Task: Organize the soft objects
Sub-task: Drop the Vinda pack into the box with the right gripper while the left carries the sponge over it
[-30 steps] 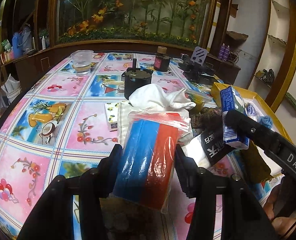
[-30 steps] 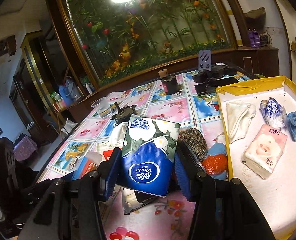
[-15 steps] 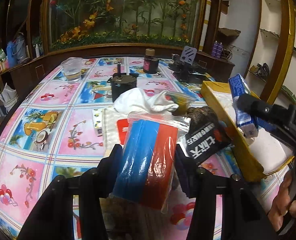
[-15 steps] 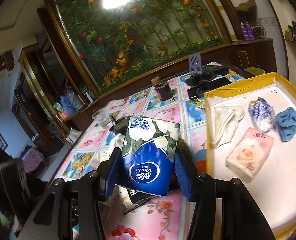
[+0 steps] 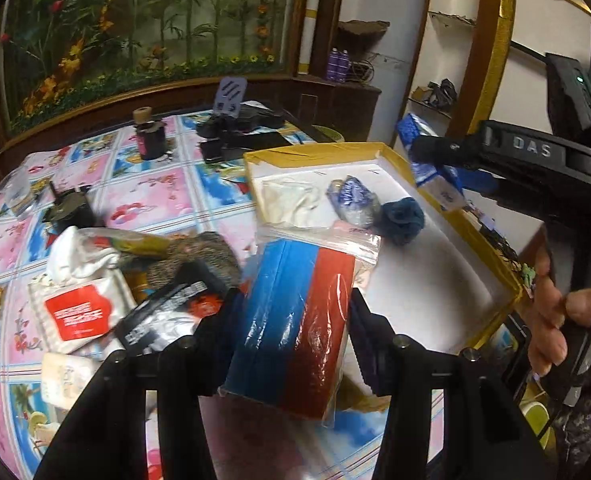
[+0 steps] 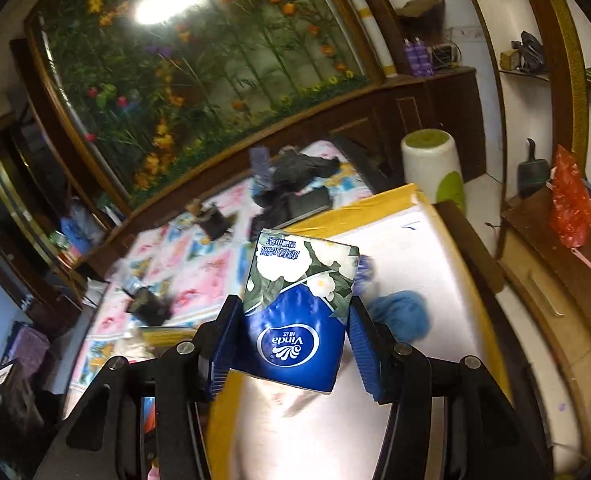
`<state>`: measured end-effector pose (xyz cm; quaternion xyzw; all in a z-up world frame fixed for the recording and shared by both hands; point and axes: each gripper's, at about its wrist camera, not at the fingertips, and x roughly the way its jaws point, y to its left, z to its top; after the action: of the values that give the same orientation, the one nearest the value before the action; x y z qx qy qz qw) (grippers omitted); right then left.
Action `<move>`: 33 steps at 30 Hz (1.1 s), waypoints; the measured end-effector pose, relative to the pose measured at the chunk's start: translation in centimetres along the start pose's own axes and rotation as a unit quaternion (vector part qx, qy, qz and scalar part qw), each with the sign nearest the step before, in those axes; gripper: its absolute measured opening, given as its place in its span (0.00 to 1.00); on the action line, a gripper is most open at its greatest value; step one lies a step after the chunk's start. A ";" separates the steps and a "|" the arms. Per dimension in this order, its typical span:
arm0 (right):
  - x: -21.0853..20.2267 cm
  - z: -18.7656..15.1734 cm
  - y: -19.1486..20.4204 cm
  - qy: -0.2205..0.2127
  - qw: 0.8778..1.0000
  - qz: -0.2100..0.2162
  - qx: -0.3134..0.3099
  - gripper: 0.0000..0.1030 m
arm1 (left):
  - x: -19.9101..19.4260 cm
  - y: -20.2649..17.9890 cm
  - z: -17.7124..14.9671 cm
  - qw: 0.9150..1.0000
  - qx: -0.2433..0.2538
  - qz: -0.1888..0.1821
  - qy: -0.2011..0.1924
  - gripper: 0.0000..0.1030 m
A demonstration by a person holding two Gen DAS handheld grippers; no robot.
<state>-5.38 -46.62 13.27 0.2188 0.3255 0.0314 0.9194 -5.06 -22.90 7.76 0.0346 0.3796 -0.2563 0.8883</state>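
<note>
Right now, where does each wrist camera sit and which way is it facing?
Left wrist: behind the left gripper, shut on the blue-and-red bagged pack, facing the table and yellow tray; the right hand shows.
Right wrist: behind the right gripper, shut on the Vinda tissue pack, above the tray's white floor, looking at the flower wall.
Shared: the tray and blue cloth.
</note>
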 end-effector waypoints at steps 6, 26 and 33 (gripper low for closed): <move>3.6 4.0 -2.4 0.048 0.997 -0.059 -0.018 0.54 | 3.7 -4.1 1.5 0.998 0.023 -0.039 0.041 0.49; 12.2 4.7 -6.1 0.129 0.984 -0.116 -0.031 0.62 | 7.8 -7.2 1.0 0.994 0.040 -0.058 0.088 0.53; 9.3 4.4 -4.9 0.106 0.988 -0.106 -0.032 0.64 | 6.5 -7.1 1.0 0.994 0.036 -0.068 0.079 0.59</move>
<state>4.24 -50.85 8.83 0.1492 0.4417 -0.0327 0.8841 -4.02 -32.06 4.89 0.0606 0.4402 -0.3264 0.8342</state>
